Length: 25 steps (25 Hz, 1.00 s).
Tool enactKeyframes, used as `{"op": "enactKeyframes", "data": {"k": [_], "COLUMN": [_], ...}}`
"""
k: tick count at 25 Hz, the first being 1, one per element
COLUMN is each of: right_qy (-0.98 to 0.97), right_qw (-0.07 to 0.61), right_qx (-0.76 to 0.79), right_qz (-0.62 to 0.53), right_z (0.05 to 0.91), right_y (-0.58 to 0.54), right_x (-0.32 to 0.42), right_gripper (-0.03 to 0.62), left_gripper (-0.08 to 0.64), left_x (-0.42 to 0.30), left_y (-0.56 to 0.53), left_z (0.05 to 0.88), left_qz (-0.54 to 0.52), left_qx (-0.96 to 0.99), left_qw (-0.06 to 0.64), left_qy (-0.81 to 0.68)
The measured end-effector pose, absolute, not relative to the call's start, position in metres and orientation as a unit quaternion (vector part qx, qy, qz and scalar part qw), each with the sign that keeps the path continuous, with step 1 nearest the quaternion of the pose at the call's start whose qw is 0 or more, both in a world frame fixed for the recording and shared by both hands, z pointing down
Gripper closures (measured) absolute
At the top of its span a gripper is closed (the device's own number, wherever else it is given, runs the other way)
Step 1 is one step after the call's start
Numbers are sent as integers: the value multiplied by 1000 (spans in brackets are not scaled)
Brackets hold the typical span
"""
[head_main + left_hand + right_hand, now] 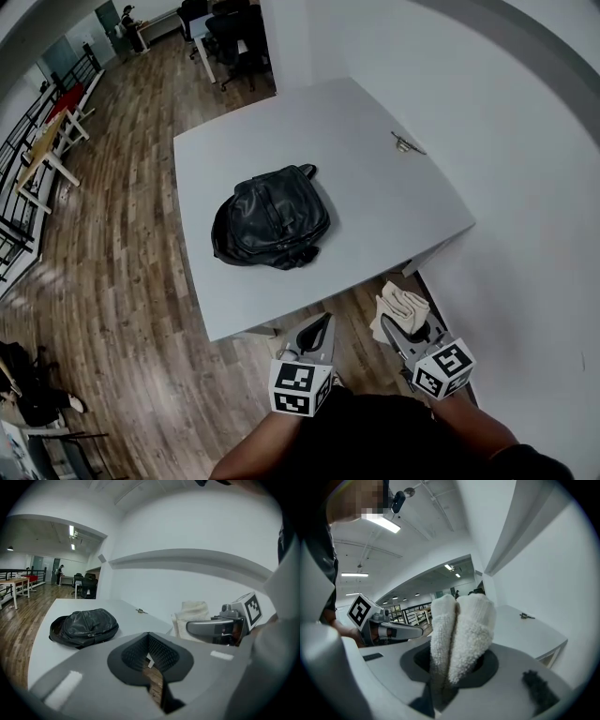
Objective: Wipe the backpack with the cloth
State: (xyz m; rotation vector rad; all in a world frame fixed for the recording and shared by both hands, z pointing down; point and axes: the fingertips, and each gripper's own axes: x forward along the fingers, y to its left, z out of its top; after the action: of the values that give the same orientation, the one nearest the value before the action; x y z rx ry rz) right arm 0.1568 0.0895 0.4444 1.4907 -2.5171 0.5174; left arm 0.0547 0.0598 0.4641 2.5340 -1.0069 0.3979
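Pale grey bench [375,169] carries the untouched black leather backpack [272,217]. Right gripper [392,326] jaws clamp the folded cream terry cloth [401,302]; left gripper [322,326] jaws are closed, empty. Wiping seemingly not yet begun.

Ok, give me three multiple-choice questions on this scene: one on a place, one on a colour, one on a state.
1. Where does the backpack lie?
A) on the grey table
B) on a sofa
C) in a sink

2. What colour is the cloth?
A) black
B) red
C) white

3. How is the right tool?
A) open and empty
B) shut on the cloth
C) pressed on the backpack

Answers:
1 A: the head view shows it near the middle of the table.
2 C: the right gripper view shows pale white terry.
3 B: its jaws clamp the folded cloth, held short of the table's near edge.
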Motion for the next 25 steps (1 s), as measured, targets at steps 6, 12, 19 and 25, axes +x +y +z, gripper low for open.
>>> {"op": "enactKeyframes", "data": {"k": [6,12,19,25], "right_qy": [-856,-871,-875,-871], "right_qw": [97,102,98,95], "right_qx": [478,454,451,459], "right_qz": [173,159,148,147], "right_z": [446,442,439,444], "right_y": [63,41,20,0], "right_x": [120,88,84,100], "right_gripper": [505,505,505,505], "left_gripper": [552,552,552,552], "left_x": [22,-11,-27,-33], "left_y": [42,34,29,30], "left_z": [465,471,478,482], "left_qz": [138,132,151,163], "left_qx": [897,885,874,867], "left_qw": [197,203,206,204], "left_qy": [-372,-399,-414,-425]}}
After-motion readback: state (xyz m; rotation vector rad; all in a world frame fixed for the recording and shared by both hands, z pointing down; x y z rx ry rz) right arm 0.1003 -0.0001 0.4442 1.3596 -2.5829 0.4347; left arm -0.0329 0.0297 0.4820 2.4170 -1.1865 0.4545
